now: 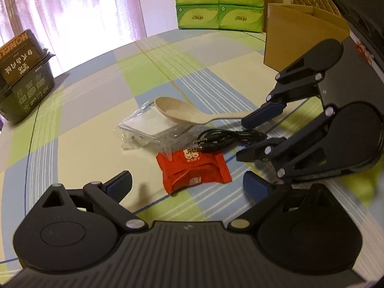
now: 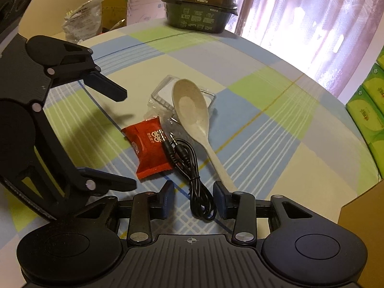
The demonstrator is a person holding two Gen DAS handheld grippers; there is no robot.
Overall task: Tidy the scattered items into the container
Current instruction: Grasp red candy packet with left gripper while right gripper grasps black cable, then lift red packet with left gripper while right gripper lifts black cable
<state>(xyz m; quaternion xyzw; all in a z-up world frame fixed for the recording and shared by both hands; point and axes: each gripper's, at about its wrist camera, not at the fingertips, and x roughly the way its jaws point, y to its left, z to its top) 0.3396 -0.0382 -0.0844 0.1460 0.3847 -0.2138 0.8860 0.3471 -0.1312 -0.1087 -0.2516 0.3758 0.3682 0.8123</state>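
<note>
Left wrist view: the left hand-held gripper (image 1: 187,183) hangs open over the red packet (image 1: 193,171), which lies just in front of the spoon (image 1: 182,114); the cardboard box (image 1: 303,36) stands beyond. Best to lower squarely so both pads flank the packet.

Right wrist view: the right hand-held gripper (image 2: 194,198), jaws parted, straddles the black cable (image 2: 189,168) beside the spoon's handle. Pinch its bundled loops, not 1 strand.

Red packet (image 1: 194,171) between open claw (image 1: 187,187)

Spoon handle tip: the beige plastic spoon (image 2: 192,110) ends hidden behind a gripper finger.
Brown cardboard box (image 2: 362,240): cut off by the frame edge.
</note>
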